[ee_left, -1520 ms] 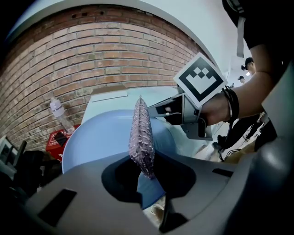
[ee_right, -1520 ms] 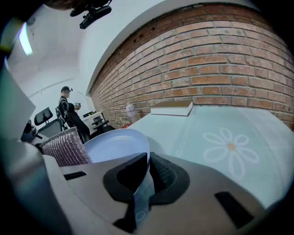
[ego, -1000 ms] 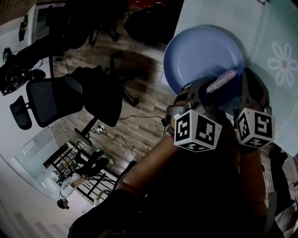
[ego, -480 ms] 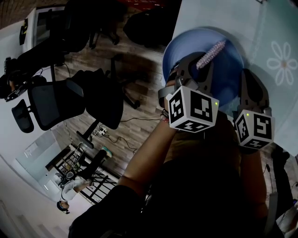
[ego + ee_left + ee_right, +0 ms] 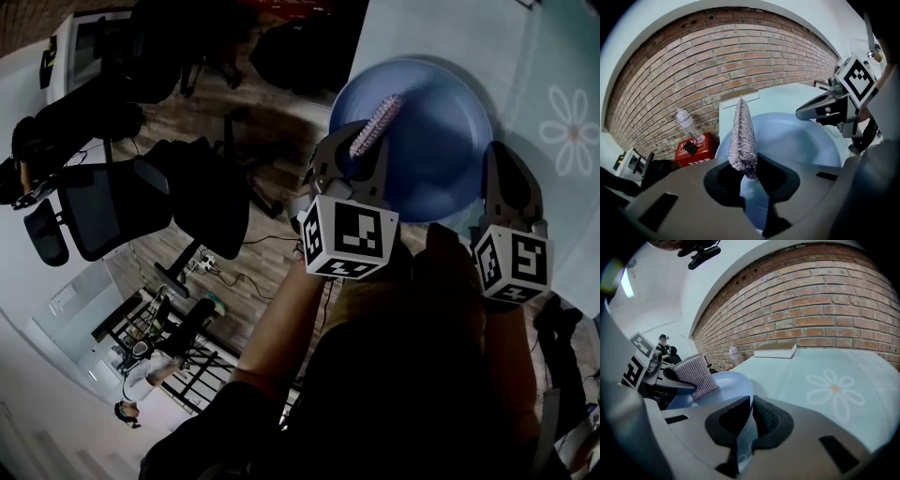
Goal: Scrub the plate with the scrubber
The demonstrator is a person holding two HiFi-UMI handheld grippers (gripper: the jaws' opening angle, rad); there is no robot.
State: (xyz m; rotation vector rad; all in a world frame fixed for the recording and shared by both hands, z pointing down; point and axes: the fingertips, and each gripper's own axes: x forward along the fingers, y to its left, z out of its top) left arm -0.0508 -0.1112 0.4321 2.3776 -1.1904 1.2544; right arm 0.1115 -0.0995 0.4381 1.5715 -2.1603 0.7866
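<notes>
Plate: round blue plate (image 5: pixel 441 131); upper right of head view, at edge of pale flower-printed table (image 5: pixel 562 75); judged stiff, light, slippery; best gripped at rim
Right gripper (image 5: pixel 500 157): jaws pinched on plate's near rim
Scrubber: silvery mesh scrubber (image 5: pixel 373 127); judged soft, pliant; over plate's left part
Left gripper (image 5: pixel 361 152): jaws clamped on scrubber's lower end

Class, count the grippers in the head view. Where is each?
2: the left gripper holds the scrubber over the plate's left side; the right gripper clamps its right rim. None seems hidden.

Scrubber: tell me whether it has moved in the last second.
Yes. Held by the left gripper, the scrubber swept leftward across the plate, away from the right gripper, which stayed clamped on the plate's rim.
</notes>
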